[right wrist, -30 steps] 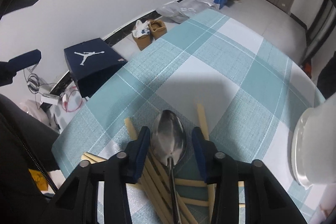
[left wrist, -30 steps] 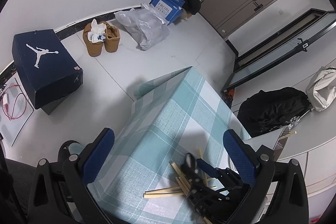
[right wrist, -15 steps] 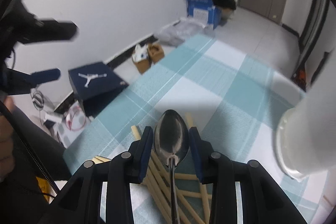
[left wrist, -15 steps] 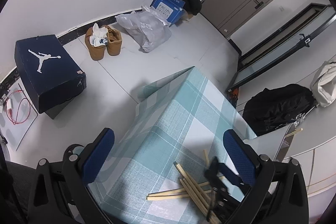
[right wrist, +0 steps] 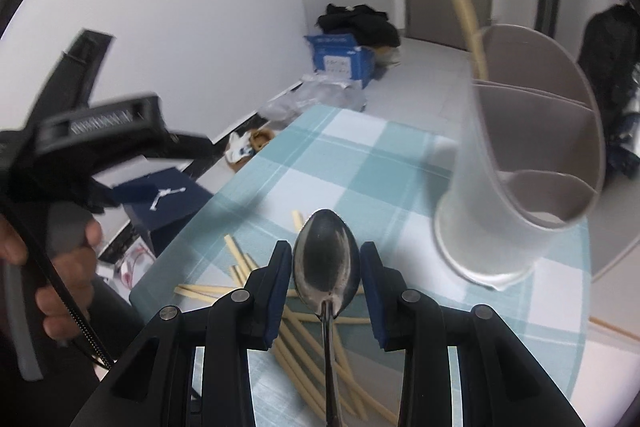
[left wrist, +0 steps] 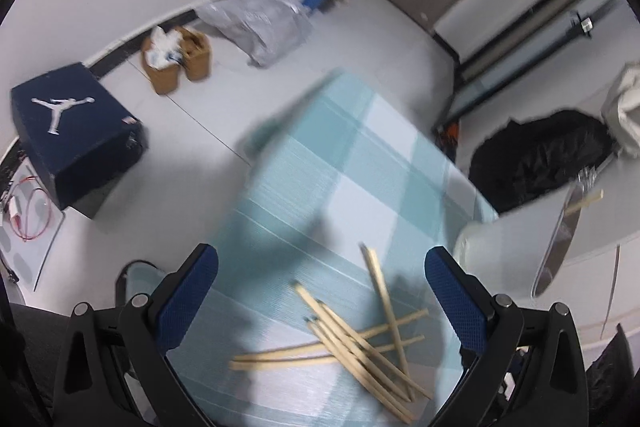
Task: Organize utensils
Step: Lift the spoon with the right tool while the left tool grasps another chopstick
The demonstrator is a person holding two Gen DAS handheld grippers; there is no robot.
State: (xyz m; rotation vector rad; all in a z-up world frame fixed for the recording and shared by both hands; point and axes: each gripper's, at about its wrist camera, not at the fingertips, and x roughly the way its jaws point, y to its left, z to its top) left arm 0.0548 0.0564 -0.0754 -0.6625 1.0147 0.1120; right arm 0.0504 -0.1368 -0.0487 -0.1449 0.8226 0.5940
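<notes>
The spoon (right wrist: 326,263) is clamped between the pads of the right tool (right wrist: 326,275), bowl forward, near the holder (right wrist: 516,163), probably to be dropped in, while the left tool (left wrist: 320,291) hangs apart and empty over the chopsticks (left wrist: 344,339) beside the holder.

- Tablecloth (left wrist: 344,187): teal and white check.
- Chopsticks (left wrist: 352,343): pale tan.
- Spoon (right wrist: 326,263): shiny silver.
- Utensil holder (right wrist: 516,163): white outside, greyish-beige inside.
- Shoebox (left wrist: 72,131): navy with white logo.
- Gripper pads (right wrist: 370,279): blue on black frames.
</notes>
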